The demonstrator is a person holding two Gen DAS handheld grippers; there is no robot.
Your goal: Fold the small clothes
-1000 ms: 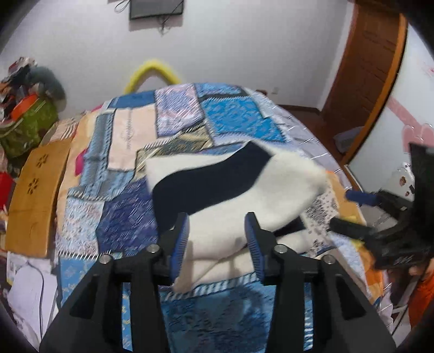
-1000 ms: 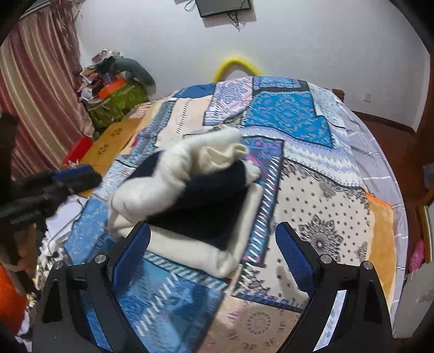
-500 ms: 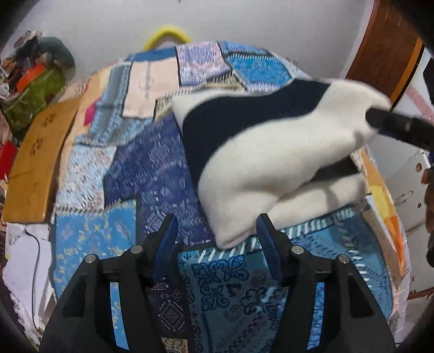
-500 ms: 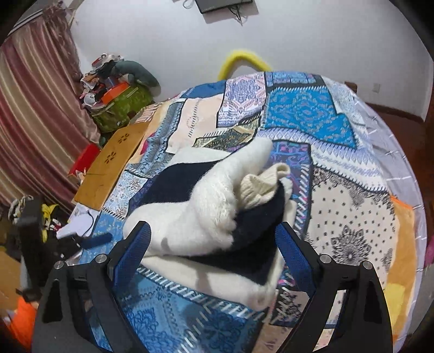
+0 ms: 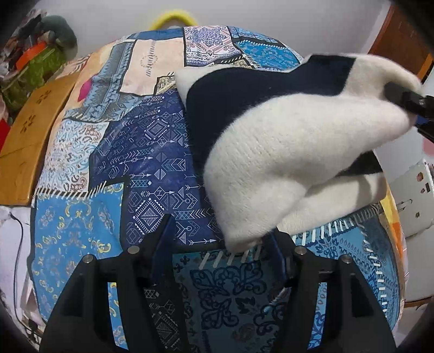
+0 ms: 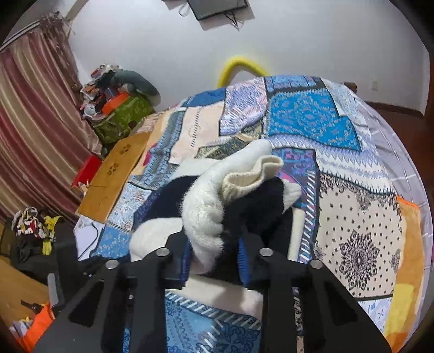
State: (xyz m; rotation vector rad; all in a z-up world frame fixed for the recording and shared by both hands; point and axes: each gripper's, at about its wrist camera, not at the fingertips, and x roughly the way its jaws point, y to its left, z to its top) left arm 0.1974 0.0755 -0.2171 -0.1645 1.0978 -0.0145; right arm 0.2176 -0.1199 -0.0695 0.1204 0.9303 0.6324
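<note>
Knit sweater [image 6: 206,217] pinched in right gripper [image 6: 214,260] jaws, just closed; quilt [image 6: 352,217] right side bare.

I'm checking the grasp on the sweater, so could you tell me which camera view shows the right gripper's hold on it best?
The right wrist view: the right gripper, whose jaws have just been closing, pinches a fold of the white and navy sweater between its blue pads. The left wrist view shows only its fingertips gripping the sweater's far corner at the frame's right edge.

Home bedroom: bed under patchwork blanket [image 6: 312,122], striped curtain [image 6: 35,130] at left, wall-mounted screen [image 6: 217,8] on far wall, clutter pile [image 6: 116,100] far left.
</note>
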